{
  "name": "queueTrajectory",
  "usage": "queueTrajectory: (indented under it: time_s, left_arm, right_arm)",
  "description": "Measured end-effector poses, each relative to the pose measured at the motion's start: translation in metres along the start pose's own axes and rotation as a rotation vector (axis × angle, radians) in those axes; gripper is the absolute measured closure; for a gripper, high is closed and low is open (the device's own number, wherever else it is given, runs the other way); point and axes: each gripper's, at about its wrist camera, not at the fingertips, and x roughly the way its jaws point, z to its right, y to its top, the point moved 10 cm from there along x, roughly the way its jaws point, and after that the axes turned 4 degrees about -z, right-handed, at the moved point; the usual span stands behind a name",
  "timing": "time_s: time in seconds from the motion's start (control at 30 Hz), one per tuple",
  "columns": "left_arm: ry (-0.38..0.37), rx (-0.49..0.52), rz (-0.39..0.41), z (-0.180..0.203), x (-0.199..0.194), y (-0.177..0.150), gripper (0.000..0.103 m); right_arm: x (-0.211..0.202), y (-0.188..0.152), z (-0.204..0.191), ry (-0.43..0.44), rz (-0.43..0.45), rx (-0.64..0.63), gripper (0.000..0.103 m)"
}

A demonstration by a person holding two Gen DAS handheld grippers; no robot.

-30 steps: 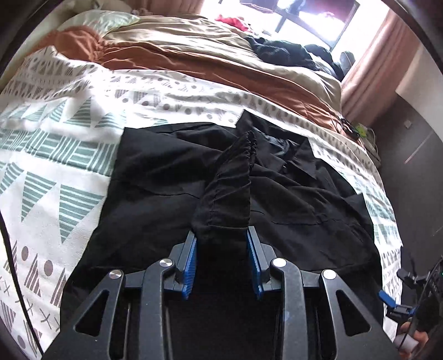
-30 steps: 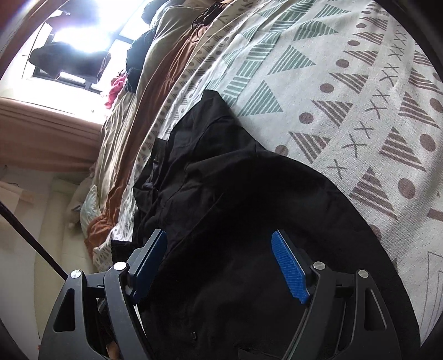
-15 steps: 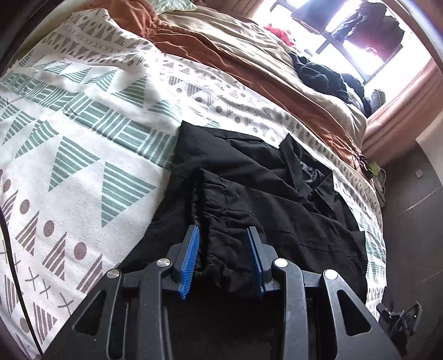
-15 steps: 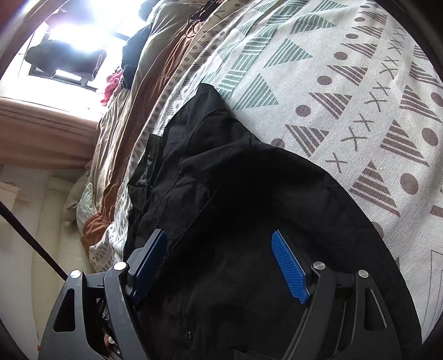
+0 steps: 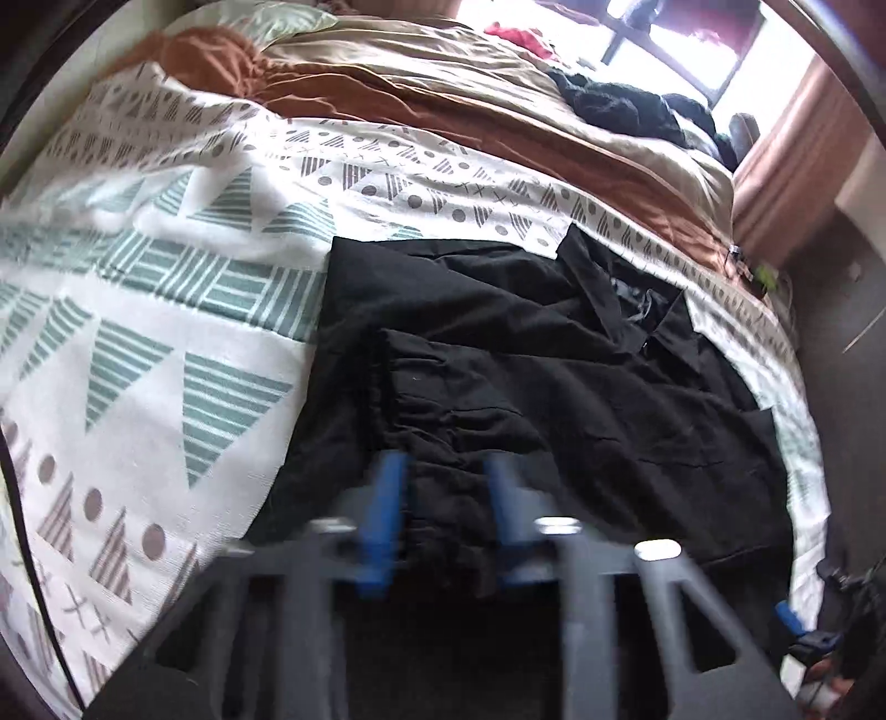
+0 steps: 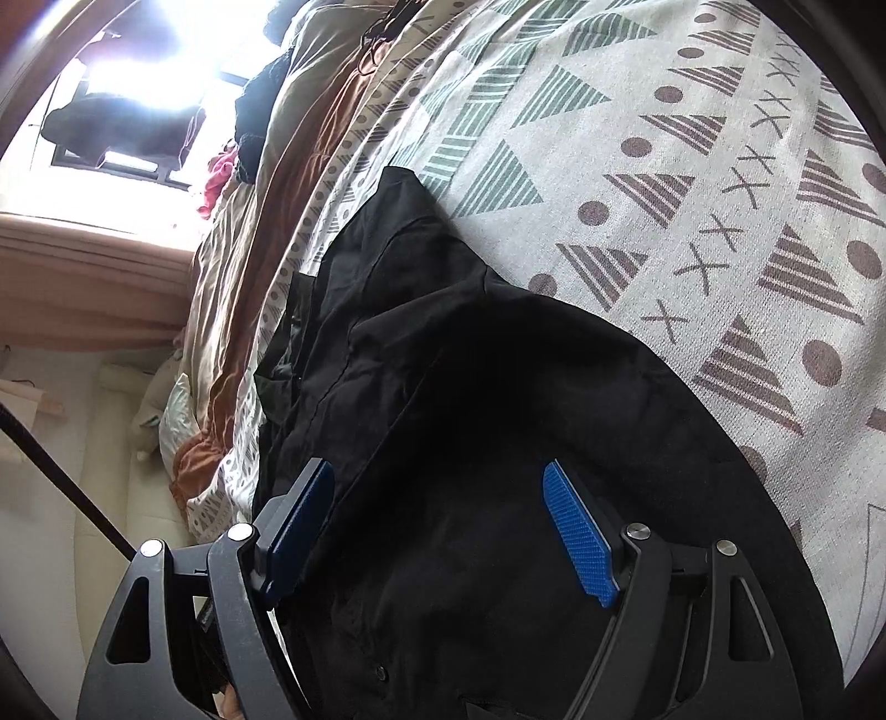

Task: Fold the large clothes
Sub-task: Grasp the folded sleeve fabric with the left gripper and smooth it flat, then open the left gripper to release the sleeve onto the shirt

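You've got loads of open patterned bedspread [image 5: 166, 343] left of the black shirt [image 5: 554, 360]; rumpled brown duvet [image 5: 443, 111] and dark clothes pile [image 5: 620, 108] crowd the far side.

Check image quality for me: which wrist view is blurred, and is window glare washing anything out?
Left wrist view: motion blur smears the left hand-held gripper as its jaws close with gathered black garment between them; the window is blown out. Right wrist view: sharp, right hand-held gripper crisp and open, but the window glares white and the garment reads nearly featureless black.
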Motion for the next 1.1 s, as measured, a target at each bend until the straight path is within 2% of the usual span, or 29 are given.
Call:
queueTrajectory:
  time_s: [0.1,0.27,0.37,0.43,0.57,0.67,0.73,0.77,0.8,0.87,1.1]
  left_arm:
    - [0.016,0.018,0.006,-0.001,-0.003,0.001,0.094]
    - [-0.005,0.048,0.152,0.008,-0.04,0.022,0.094]
    - [0.009,0.055,0.211,0.005,-0.05,0.03,0.094]
    - [0.021,0.037,0.179,-0.004,-0.037,0.027,0.094]
    - [0.016,-0.052,0.02,-0.028,0.009,0.01,0.093]
    - [0.016,-0.1,-0.009,-0.037,0.015,0.005,0.088]
    - [0.052,-0.092,-0.01,-0.039,0.012,0.004,0.079]
    - [0.08,-0.083,-0.006,-0.04,0.009,0.004,0.063]
    - [0.079,-0.084,-0.003,-0.039,0.006,0.002,0.036]
    - [0.035,-0.11,0.015,-0.034,-0.004,0.0,0.007]
    - [0.029,-0.112,0.064,-0.029,-0.044,-0.024,0.007]
  right_arm:
    - [0.001,0.0,0.002,-0.007,-0.001,0.002,0.026]
    - [0.004,-0.003,0.002,-0.017,-0.006,0.002,0.026]
    - [0.004,-0.003,0.001,-0.023,-0.005,0.001,0.026]
    - [0.005,-0.003,0.001,-0.026,-0.006,0.0,0.026]
    - [0.008,-0.004,0.0,-0.032,-0.01,-0.003,0.026]
    - [0.007,-0.003,-0.002,-0.026,-0.01,-0.004,0.026]
    - [0.006,-0.003,-0.003,-0.021,-0.008,-0.004,0.026]
    - [0.005,-0.003,-0.003,-0.018,-0.006,-0.005,0.026]
    - [0.004,-0.003,-0.004,-0.016,-0.005,-0.008,0.026]
    - [0.004,-0.005,-0.007,-0.006,-0.011,-0.017,0.026]
    - [-0.005,-0.008,-0.01,-0.009,-0.018,-0.049,0.026]
